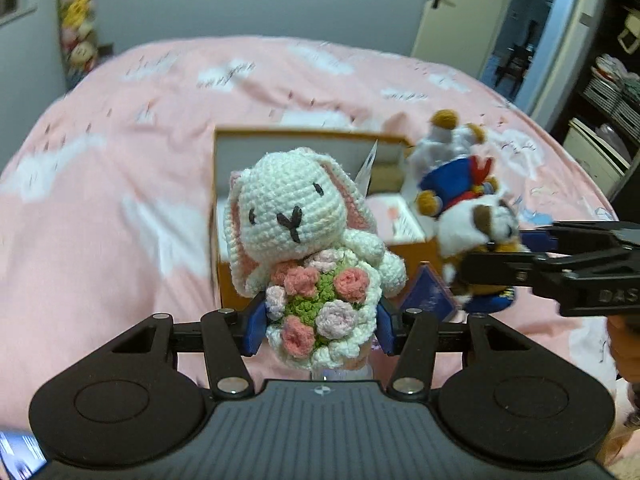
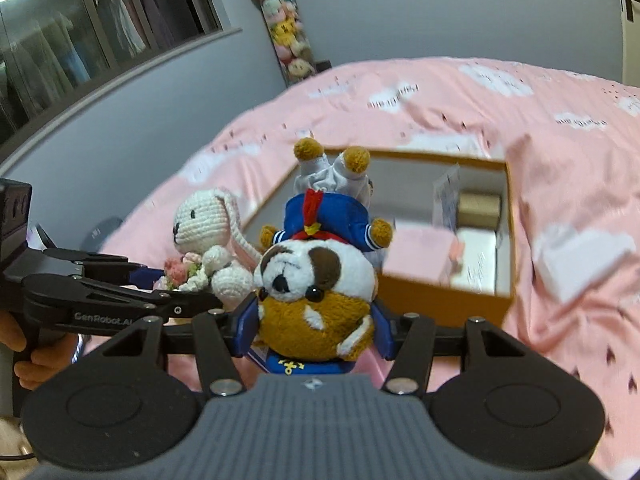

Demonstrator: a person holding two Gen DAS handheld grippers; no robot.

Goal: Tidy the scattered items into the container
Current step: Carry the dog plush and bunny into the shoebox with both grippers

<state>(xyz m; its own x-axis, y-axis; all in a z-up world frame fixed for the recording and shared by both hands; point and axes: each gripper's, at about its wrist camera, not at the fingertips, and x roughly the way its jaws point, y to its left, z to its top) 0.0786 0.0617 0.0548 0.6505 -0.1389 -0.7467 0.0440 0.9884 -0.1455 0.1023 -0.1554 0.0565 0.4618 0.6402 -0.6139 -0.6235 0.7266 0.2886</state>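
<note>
My left gripper (image 1: 320,330) is shut on a white crochet bunny (image 1: 296,216) with a pink and green bouquet, held upright above the bed; the bunny also shows in the right wrist view (image 2: 200,224). My right gripper (image 2: 314,330) is shut on a plush dog in a blue sailor suit (image 2: 316,280), held upside down by its head; it shows in the left wrist view (image 1: 464,200) too. An open orange cardboard box (image 1: 304,140) sits on the bed just beyond both toys, also in the right wrist view (image 2: 440,300), with a few small items inside.
The pink duvet with white clouds (image 1: 120,140) covers the bed around the box. A hanging column of plush toys (image 2: 288,40) is on the far wall. An open door (image 1: 512,40) and shelves (image 1: 608,92) stand to the right.
</note>
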